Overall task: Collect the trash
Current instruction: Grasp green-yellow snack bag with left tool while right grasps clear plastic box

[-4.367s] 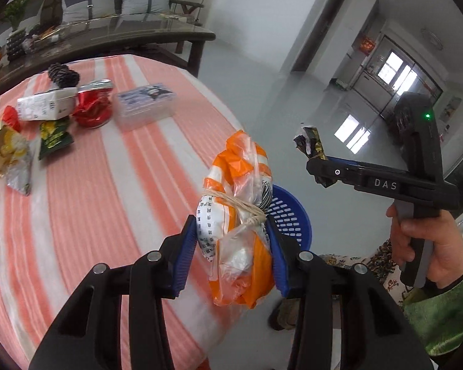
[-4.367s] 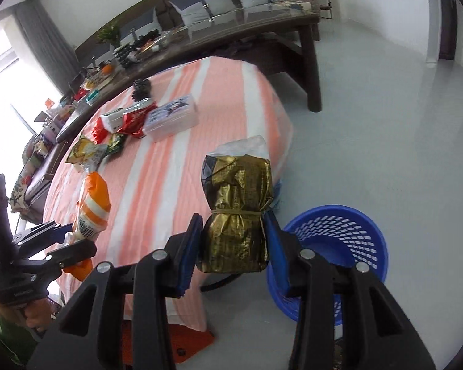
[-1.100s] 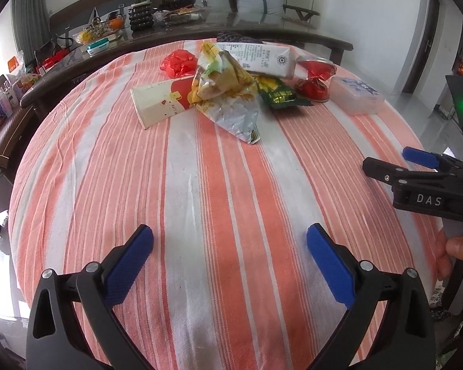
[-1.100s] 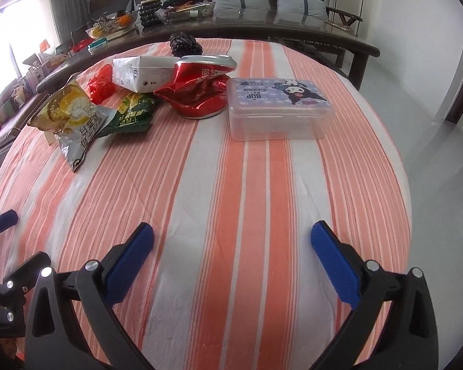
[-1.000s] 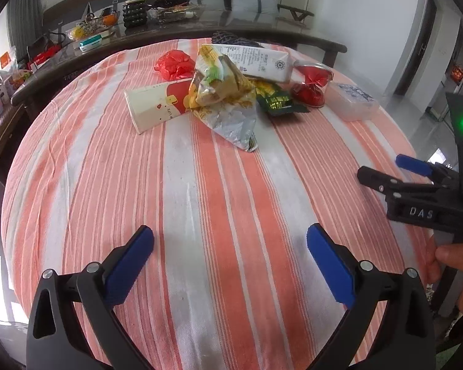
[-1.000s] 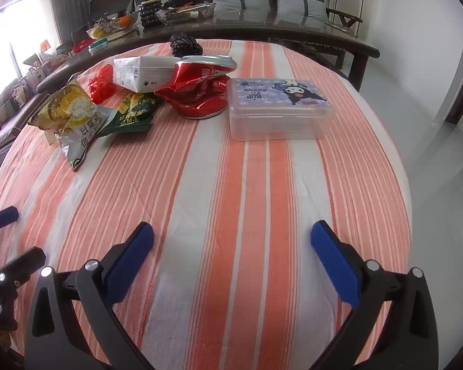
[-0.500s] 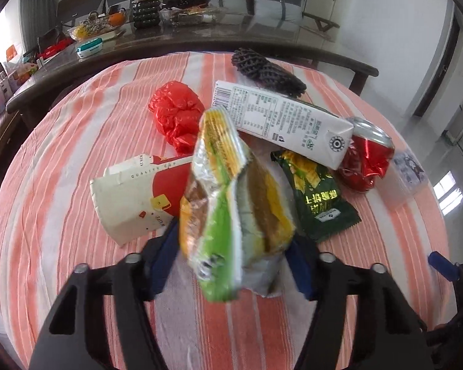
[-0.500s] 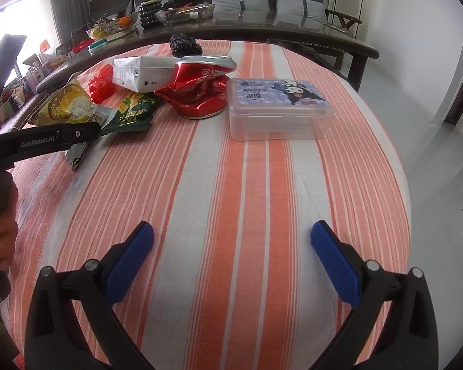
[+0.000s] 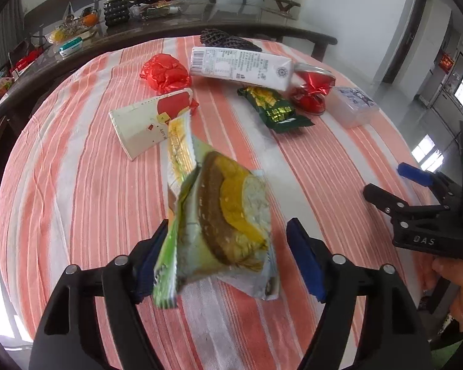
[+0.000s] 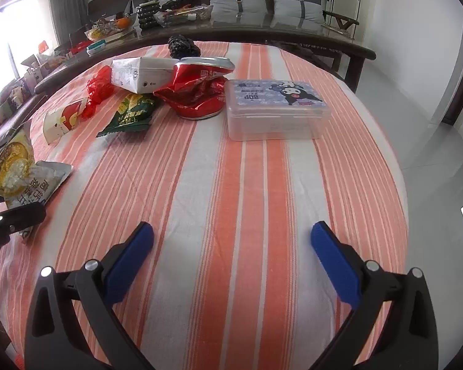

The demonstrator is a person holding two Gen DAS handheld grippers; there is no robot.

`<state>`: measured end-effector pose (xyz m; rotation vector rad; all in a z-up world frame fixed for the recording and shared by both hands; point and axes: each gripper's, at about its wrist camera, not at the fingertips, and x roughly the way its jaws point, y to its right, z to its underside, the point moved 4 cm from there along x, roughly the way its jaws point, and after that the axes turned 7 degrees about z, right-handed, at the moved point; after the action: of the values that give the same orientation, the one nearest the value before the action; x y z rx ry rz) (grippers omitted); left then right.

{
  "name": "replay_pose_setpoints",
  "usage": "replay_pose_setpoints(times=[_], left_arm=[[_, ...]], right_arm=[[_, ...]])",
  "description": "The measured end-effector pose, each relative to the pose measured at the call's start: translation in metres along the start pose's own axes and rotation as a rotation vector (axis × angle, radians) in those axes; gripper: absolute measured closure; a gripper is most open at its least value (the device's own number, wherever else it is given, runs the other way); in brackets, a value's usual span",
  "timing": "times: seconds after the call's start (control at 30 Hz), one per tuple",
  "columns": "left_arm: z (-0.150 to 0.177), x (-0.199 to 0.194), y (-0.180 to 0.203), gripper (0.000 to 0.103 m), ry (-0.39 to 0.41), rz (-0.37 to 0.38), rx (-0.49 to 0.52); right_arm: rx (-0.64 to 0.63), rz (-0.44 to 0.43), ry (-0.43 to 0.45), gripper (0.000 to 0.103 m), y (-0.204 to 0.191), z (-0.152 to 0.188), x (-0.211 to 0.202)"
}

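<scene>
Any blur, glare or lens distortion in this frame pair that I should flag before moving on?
Left wrist view: the snack wrapper in the left gripper is smeared by motion blur; the milk carton behind stays sharp. Right wrist view: sharp throughout, but the window at far left is blown out white. Both views: strong fisheye bending, dark corners, and the tablecloth stripes curve.

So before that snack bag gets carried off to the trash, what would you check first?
1. Snack bag between the left gripper fingers: ok.
2. Grip firm: cannot tell; its right pad shows a gap beside the bag.
3. Bag lifted off the striped tablecloth: cannot tell.
4. Right gripper open and empty: ok.
5. Paper cup and green packet apart from the bag: ok.
6. Bin in view: not ok.
</scene>
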<state>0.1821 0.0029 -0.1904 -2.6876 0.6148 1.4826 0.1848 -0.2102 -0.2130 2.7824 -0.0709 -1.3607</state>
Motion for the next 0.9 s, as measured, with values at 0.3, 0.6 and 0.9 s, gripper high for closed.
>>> replay_pose_setpoints(times=[0.3,0.6,0.9], left_arm=[[-0.003,0.006,-0.019,0.015,0.036,-0.081,0.044],[-0.002,0.008,-0.020,0.007,0.030,-0.090,0.044],[0.000,0.008,-0.018,0.006,0.027,-0.080,0.042]], right_arm=[[0.014,-0.024,0.004,0.005,0.002,0.001,0.000],[0.209,-0.056,0.026,0.005,0.051,-0.028,0.004],[0.221,-0.236,0.011,0.005,0.081,-0.099,0.043]])
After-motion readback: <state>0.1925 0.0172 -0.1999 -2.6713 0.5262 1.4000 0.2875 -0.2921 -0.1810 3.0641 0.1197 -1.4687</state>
